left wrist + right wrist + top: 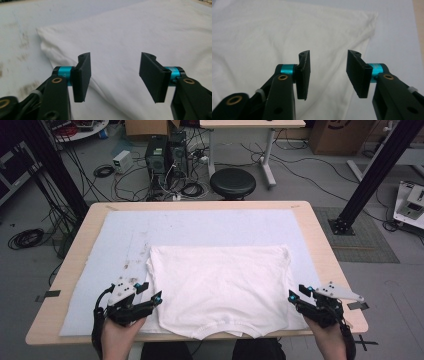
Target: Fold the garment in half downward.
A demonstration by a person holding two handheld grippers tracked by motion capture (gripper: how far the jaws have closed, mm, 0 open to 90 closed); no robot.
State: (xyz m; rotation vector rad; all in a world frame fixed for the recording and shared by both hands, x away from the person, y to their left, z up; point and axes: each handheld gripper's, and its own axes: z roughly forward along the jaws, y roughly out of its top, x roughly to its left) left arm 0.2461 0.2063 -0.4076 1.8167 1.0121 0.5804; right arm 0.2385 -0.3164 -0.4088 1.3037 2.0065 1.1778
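Note:
A white T-shirt lies folded flat on a pale mat, its collar toward the near table edge. My left gripper sits at the shirt's near left corner with its jaws wide apart. In the left gripper view the gripper has nothing between its pads, and the shirt lies beneath and beyond them. My right gripper hovers at the shirt's near right edge, also open. In the right gripper view this gripper has bare pads over the shirt's right edge.
The mat covers most of the wooden table and carries brown stains left of the shirt. A black stool stands behind the table's far edge, with computers and cables on the floor beyond.

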